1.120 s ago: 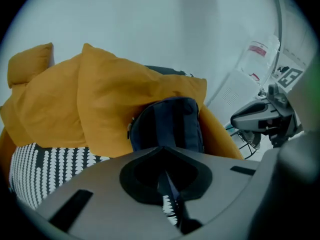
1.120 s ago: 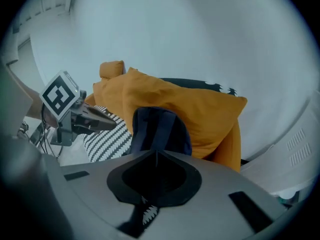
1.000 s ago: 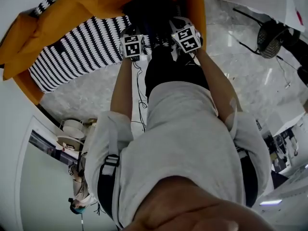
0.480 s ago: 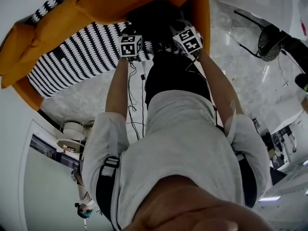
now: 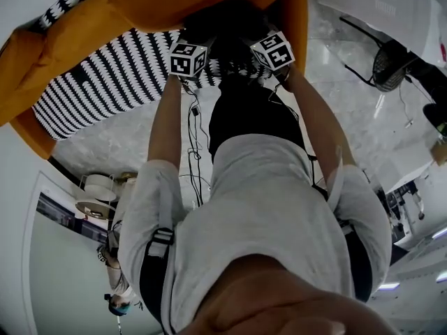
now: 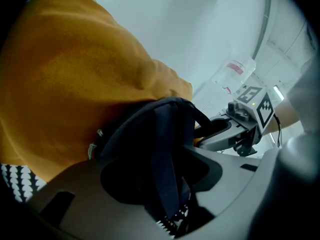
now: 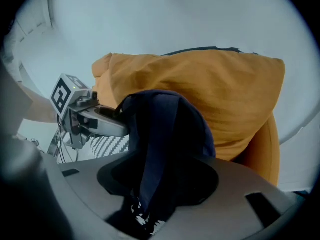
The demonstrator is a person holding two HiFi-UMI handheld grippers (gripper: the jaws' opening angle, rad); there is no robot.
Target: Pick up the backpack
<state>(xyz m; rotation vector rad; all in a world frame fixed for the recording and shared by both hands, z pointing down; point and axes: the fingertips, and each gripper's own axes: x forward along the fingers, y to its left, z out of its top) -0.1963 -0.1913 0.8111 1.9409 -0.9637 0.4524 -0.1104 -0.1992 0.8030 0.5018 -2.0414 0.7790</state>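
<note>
A dark navy backpack [image 5: 225, 25] rests on the orange armchair [image 5: 84, 33], against its back cushion [image 6: 65, 79]. Both grippers reach into it from the near side. In the head view, my left gripper [image 5: 198, 42] is at the bag's left and my right gripper [image 5: 246, 40] at its right. The left gripper view shows the backpack [image 6: 145, 129] filling the middle, with a navy strap [image 6: 167, 174] hanging down through my left gripper [image 6: 167, 194], whose jaws are opening. Another strap [image 7: 152, 164] runs through my right gripper [image 7: 150, 199], whose jaws are also opening. The pads are hidden.
A black-and-white striped throw [image 5: 105, 82] covers the armchair's seat. Cables [image 5: 195, 138] trail over the pale marbled floor [image 5: 133, 138] in front. A black fan [image 5: 391, 65] stands at the right, and a small round side table [image 5: 98, 194] at the lower left.
Both marker cubes have shifted a little farther up the picture, toward the armchair and the backpack. The person leans further forward.
</note>
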